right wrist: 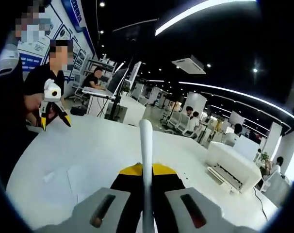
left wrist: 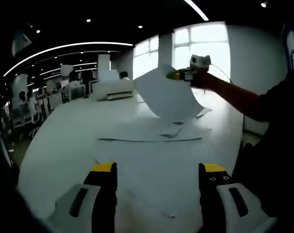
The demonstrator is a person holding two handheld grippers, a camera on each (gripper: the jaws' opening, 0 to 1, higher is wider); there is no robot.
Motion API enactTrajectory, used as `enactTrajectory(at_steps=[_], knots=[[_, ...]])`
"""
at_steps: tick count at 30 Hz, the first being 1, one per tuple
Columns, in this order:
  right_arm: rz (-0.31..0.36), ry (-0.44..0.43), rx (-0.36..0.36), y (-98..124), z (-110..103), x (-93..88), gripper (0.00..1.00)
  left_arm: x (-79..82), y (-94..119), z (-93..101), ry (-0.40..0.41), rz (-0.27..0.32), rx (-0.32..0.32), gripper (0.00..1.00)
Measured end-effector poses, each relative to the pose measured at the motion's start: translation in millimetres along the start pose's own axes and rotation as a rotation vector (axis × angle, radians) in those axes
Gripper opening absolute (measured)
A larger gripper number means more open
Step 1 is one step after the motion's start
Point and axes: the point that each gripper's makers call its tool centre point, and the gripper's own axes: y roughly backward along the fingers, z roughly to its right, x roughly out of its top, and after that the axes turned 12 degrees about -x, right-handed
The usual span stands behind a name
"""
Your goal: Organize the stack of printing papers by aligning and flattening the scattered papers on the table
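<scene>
In the right gripper view the right gripper [right wrist: 146, 171] has its yellow-tipped jaws clamped on a single sheet of paper [right wrist: 146, 145], seen edge-on as a thin white strip rising straight ahead from between the jaws. In the left gripper view the same gripper [left wrist: 178, 75] appears ahead and to the right, carried by a hand [left wrist: 201, 80] on a dark-sleeved arm, with the lifted sheet [left wrist: 166, 97] hanging tilted from it above the table [left wrist: 64, 141]. The left gripper [left wrist: 158, 171] has its jaws spread wide apart with nothing between them, poised low over the scattered papers [left wrist: 156, 165] that lie flat just in front of it; further sheets [left wrist: 152, 132] overlap loosely beyond those, under the raised one. From the right gripper's camera the left gripper [right wrist: 54, 116] shows far off to the left, held by the person, its yellow tips splayed. Across the white table, ahead and to the right of the right gripper, sits a white printer [right wrist: 230, 165]; from the left gripper it stands far ahead and slightly left [left wrist: 113, 89]. Beyond the table are desks, chairs and seated people, with bright windows [left wrist: 186, 48] behind the raised sheet.
</scene>
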Motion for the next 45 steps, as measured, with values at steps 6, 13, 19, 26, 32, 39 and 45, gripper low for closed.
enactTrajectory(at_steps=[6, 13, 19, 26, 32, 39, 45], knots=[[0.03, 0.033, 0.05, 3, -12, 10.2, 0.0, 0.3, 0, 0.8, -0.003, 0.0, -0.002, 0.71], [0.059, 0.067, 0.107, 6, -21, 19.0, 0.0, 0.9, 1, -0.3, -0.004, 0.003, 0.0, 0.71], [0.047, 0.111, 0.131, 5, -32, 19.5, 0.0, 1.8, 2, -0.1, -0.008, 0.006, 0.0, 0.71], [0.059, 0.12, 0.191, 6, -52, 24.4, 0.0, 1.4, 3, -0.8, -0.009, 0.007, 0.004, 0.72], [0.063, 0.137, 0.239, 5, -68, 26.4, 0.0, 2.7, 3, -1.2, -0.013, 0.011, 0.004, 0.72], [0.054, 0.164, 0.291, 5, -77, 25.3, 0.0, 2.8, 5, -2.8, -0.015, 0.01, 0.01, 0.72], [0.045, 0.194, 0.335, 6, -95, 27.8, 0.0, 4.3, 5, -3.8, -0.019, 0.013, 0.011, 0.72]])
